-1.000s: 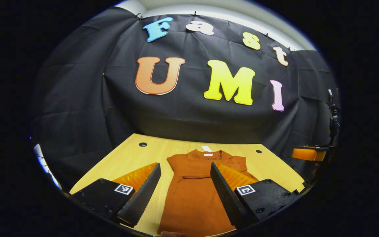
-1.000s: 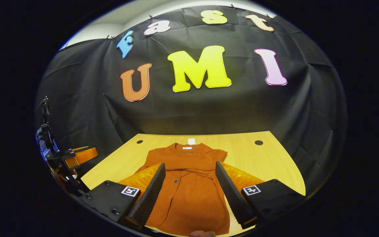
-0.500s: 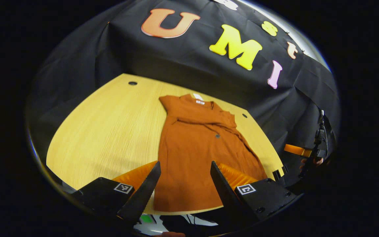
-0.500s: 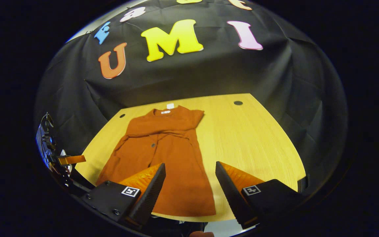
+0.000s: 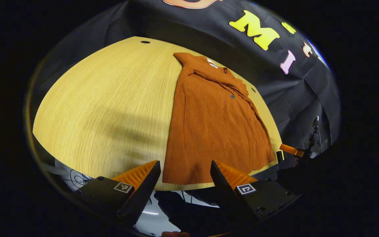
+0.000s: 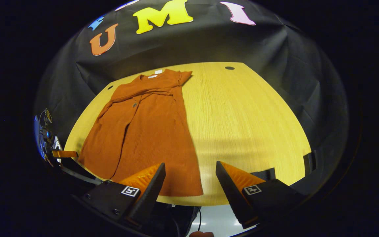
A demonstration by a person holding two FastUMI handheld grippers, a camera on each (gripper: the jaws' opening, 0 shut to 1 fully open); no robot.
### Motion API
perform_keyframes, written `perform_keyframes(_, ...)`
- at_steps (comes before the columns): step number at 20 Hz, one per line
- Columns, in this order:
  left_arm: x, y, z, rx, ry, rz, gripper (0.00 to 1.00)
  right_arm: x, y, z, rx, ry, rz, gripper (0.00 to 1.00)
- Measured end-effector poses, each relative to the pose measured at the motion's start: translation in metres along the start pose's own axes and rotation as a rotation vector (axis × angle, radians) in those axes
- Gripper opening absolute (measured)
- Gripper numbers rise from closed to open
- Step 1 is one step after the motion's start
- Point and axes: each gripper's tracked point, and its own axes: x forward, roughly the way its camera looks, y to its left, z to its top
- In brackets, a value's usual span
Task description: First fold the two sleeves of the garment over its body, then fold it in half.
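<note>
Left gripper view had the rust-orange garment (image 5: 214, 125) lying flat on the wooden table (image 5: 110, 98), long axis running away from the near edge, hem nearest, collar far. The sleeves seemed folded across the chest. Left gripper (image 5: 184, 174) and right gripper (image 6: 189, 176) hung wide open, empty, above the hem. The collar tag (image 6: 158, 71) was unreadable.

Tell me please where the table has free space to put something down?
Bare wood lies on both sides of the garment: the table toward the right wall cloth in the right gripper view, toward the left in the left gripper view. The garment's strip is taken.
</note>
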Motion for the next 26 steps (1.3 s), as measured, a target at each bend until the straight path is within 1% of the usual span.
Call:
perform_keyframes(1, 0.002, 0.002, -0.003, -0.003, 0.012, 0.007, 0.99, 0.005, 0.0, -0.006, -0.003, 0.012, -0.005, 0.98)
perform_keyframes(2, 0.002, 0.001, 0.001, -0.003, 0.0, 0.009, 0.99, 0.01, 0.001, -0.012, -0.006, 0.027, -0.011, 0.98)
perform_keyframes(3, 0.002, 0.003, -0.001, -0.014, 0.0, 0.014, 0.97, 0.015, 0.002, -0.017, -0.014, 0.042, -0.021, 0.98)
perform_keyframes(5, 0.005, 0.001, 0.001, -0.04, -0.003, 0.019, 0.96, 0.023, 0.004, -0.026, -0.029, 0.066, -0.03, 0.99)
perform_keyframes(7, 0.005, -0.006, -0.004, -0.048, 0.008, 0.011, 0.96, 0.028, 0.007, -0.032, -0.055, 0.095, -0.04, 0.98)
perform_keyframes(8, 0.007, -0.01, -0.005, -0.049, 0.007, 0.001, 0.93, 0.031, 0.011, -0.031, -0.086, 0.095, -0.026, 0.99)
perform_keyframes(10, 0.011, -0.016, -0.006, -0.063, 0.017, -0.014, 0.92, 0.03, 0.018, -0.031, -0.118, 0.1, -0.025, 0.99)
perform_keyframes(11, 0.015, -0.018, -0.007, -0.077, 0.029, -0.021, 0.89, 0.032, 0.019, -0.032, -0.131, 0.1, -0.033, 0.95)
perform_keyframes(12, 0.02, -0.019, -0.01, -0.096, 0.044, -0.019, 0.8, 0.035, 0.019, -0.032, -0.141, 0.101, -0.036, 0.8)
perform_keyframes(13, 0.022, -0.02, -0.012, -0.11, 0.061, -0.015, 0.59, 0.035, 0.02, -0.03, -0.139, 0.103, -0.033, 0.65)
perform_keyframes(14, 0.025, -0.02, -0.014, -0.122, 0.065, -0.014, 0.41, 0.04, 0.021, -0.031, -0.13, 0.108, -0.028, 0.47)
perform_keyframes(15, 0.026, -0.017, -0.014, -0.128, 0.068, 0.006, 0.34, 0.038, 0.02, -0.029, -0.124, 0.113, -0.026, 0.29)
perform_keyframes(16, 0.024, -0.016, -0.014, -0.134, 0.068, 0.013, 0.12, 0.039, 0.02, -0.027, -0.115, 0.118, -0.023, 0.2)
perform_keyframes(17, 0.022, -0.015, -0.012, -0.127, 0.067, 0.024, 0.13, 0.035, 0.021, -0.026, -0.103, 0.124, -0.016, 0.09)
perform_keyframes(18, 0.021, -0.015, -0.01, -0.104, 0.063, 0.036, 0.1, 0.033, 0.023, -0.022, -0.078, 0.121, -0.004, 0.09)
perform_keyframes(19, 0.017, -0.016, -0.008, -0.046, 0.061, 0.046, 0.08, 0.032, 0.025, -0.02, -0.056, 0.121, 0.009, 0.09)
perform_keyframes(20, 0.014, -0.014, -0.004, 0.028, 0.055, 0.078, 0.06, 0.032, 0.023, -0.017, -0.032, 0.11, 0.012, 0.09)
perform_keyframes(21, 0.012, -0.008, 0.004, 0.092, 0.032, 0.119, 0.05, 0.027, 0.025, -0.014, -0.02, 0.114, 0.023, 0.01)
perform_keyframes(22, 0.01, -0.005, 0.016, 0.15, -0.001, 0.143, 0.05, 0.024, 0.024, -0.01, -0.015, 0.109, 0.025, 0.01)
perform_keyframes(23, 0.007, -0.009, 0.029, 0.196, -0.04, 0.151, 0.05, 0.024, 0.025, -0.007, -0.01, 0.1, 0.029, 0.01)
perform_keyframes(24, 0.004, -0.017, 0.041, 0.228, -0.078, 0.141, 0.04, 0.021, 0.026, -0.002, 0.001, 0.092, 0.036, 0.01)
perform_keyframes(26, -0.002, -0.032, 0.066, 0.248, -0.144, 0.108, 0.03, 0.015, 0.031, 0.013, 0.019, 0.064, 0.053, 0.01)
